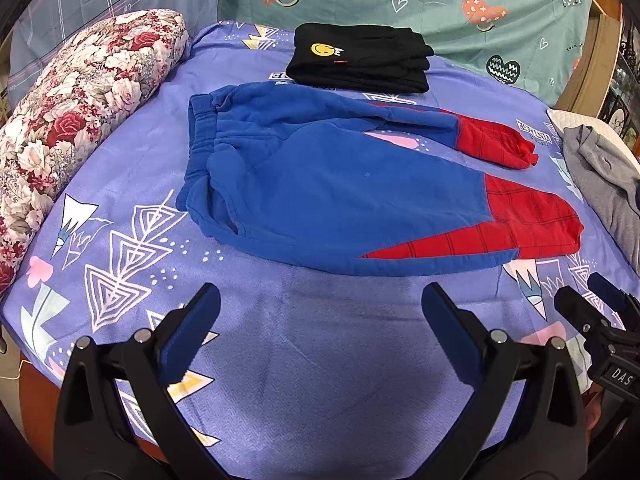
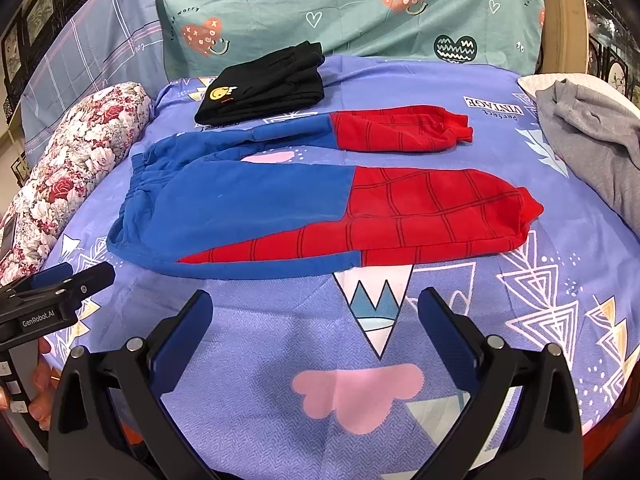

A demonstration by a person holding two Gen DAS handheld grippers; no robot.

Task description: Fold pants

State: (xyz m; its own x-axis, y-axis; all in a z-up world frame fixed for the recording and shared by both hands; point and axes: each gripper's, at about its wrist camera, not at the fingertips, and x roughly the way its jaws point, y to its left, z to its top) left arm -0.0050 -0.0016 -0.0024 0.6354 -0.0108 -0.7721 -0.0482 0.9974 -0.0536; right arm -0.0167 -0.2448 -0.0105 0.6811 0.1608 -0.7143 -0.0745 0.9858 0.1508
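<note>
- Blue/red pants [image 1: 340,196] lie flat on bed, legs apart — no fold yet.
- Left hand-held gripper [image 1: 320,312] & right hand-held gripper [image 2: 316,316]: both spread wide, empty.
- Black pants [image 1: 360,58] already folded.

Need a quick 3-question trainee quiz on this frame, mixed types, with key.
1. True or false: the blue and red pants lie flat and unfolded, legs spread apart.
2. Multiple choice: what sits just beyond the pants? A) folded black garment B) towel C) shoes
3. Fill in: the left gripper and right gripper are both ____ and hold nothing.

Key: 1 true; 2 A; 3 open
</note>
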